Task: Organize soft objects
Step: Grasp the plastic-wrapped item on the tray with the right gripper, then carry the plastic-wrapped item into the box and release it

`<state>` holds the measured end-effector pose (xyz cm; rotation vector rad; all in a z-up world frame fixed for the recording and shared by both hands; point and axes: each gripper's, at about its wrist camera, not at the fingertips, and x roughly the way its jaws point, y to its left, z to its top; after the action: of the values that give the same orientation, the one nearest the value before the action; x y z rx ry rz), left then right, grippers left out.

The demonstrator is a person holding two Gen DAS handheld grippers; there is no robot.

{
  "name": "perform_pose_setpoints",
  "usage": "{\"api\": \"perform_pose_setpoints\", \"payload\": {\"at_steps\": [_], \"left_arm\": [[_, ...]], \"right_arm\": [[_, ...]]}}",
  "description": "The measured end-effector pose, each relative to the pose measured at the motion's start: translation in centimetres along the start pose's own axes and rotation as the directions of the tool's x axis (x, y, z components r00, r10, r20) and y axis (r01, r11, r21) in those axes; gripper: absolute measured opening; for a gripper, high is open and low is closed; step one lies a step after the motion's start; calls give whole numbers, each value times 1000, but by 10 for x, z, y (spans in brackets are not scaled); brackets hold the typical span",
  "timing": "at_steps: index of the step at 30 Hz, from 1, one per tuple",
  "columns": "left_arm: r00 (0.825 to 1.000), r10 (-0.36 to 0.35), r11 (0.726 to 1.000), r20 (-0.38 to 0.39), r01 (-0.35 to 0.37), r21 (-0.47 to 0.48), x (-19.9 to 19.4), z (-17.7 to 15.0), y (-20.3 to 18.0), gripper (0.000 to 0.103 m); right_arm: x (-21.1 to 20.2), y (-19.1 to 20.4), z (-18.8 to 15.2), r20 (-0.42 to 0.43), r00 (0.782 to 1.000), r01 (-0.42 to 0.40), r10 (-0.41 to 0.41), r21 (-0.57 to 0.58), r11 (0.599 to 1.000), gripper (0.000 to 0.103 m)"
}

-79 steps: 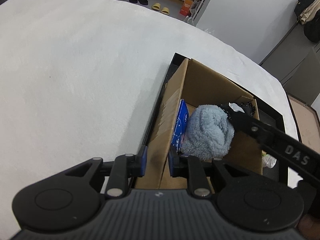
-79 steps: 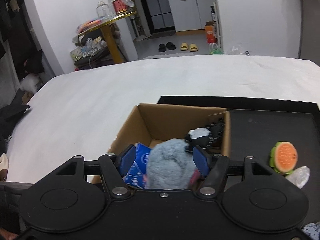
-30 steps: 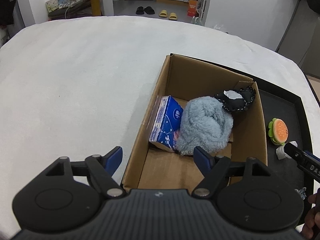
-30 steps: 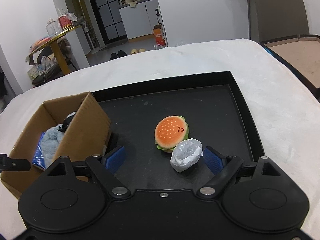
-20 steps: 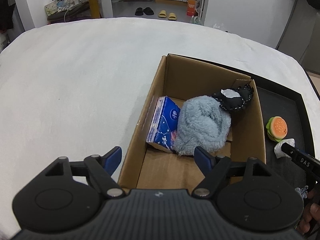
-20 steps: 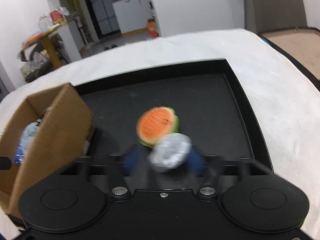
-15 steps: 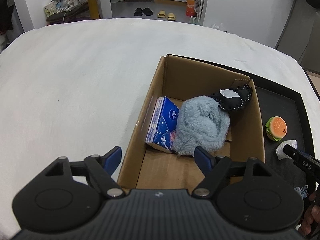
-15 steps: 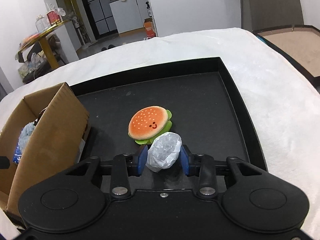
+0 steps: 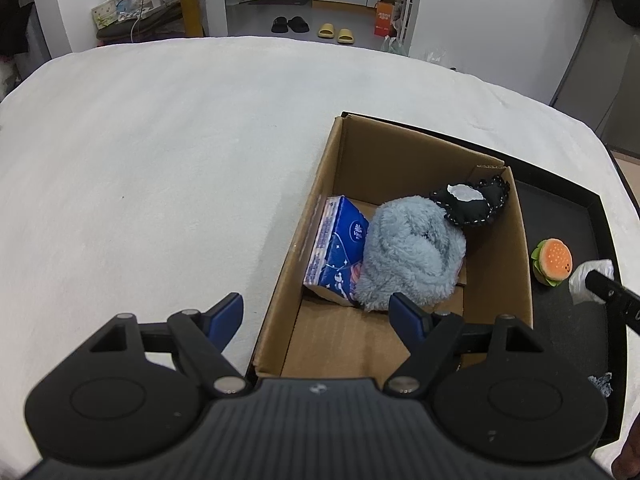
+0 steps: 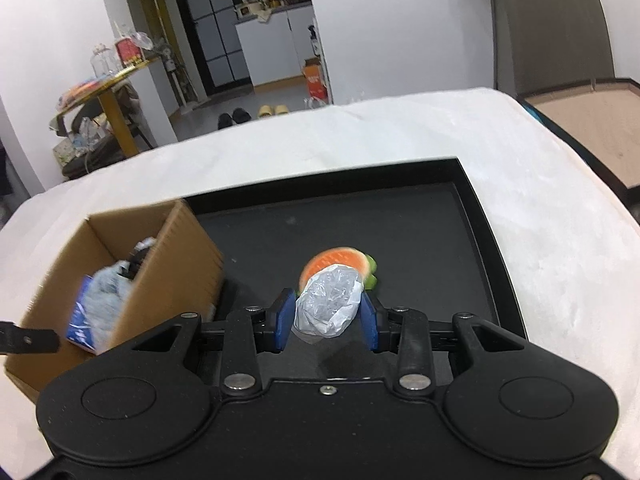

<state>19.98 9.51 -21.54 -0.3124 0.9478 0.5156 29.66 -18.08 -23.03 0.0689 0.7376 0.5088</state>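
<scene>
White bedding carries a black tray (image 10: pixel 486 224) for sorting soft things into a cardboard box (image 9: pixel 520 240).

Right gripper (image 10: pixel 328 316) pinches a crumpled plastic bag (image 10: pixel 330 306), toy burger (image 10: pixel 340 258) just behind at twelve o'clock; left gripper (image 9: pixel 316 312) hangs wide and empty over the box, seemingly steadying nothing.

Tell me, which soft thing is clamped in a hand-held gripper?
The crumpled white plastic bag, pinched by the right hand-held gripper. The burger plush lies free on the tray.
</scene>
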Motion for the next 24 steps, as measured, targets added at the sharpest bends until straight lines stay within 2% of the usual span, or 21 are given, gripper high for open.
{"api": "perform_pose_setpoints", "payload": {"at_steps": [14,19,24], "left_arm": [[999,-44,998,16,45,-36,-5,-2,15,77],[997,-76,995,18,77,-57,-5,-3,21,72],[995,-91,993,33,94,-70,-5,-2,26,59]], "right_arm": [[-18,46,20,52,994,-95,99,-68,993,35],[-20,61,26,69,991,-112,118,-86,990,35],[-19,76,31,80,987,-131,139,-102,986,35]]}}
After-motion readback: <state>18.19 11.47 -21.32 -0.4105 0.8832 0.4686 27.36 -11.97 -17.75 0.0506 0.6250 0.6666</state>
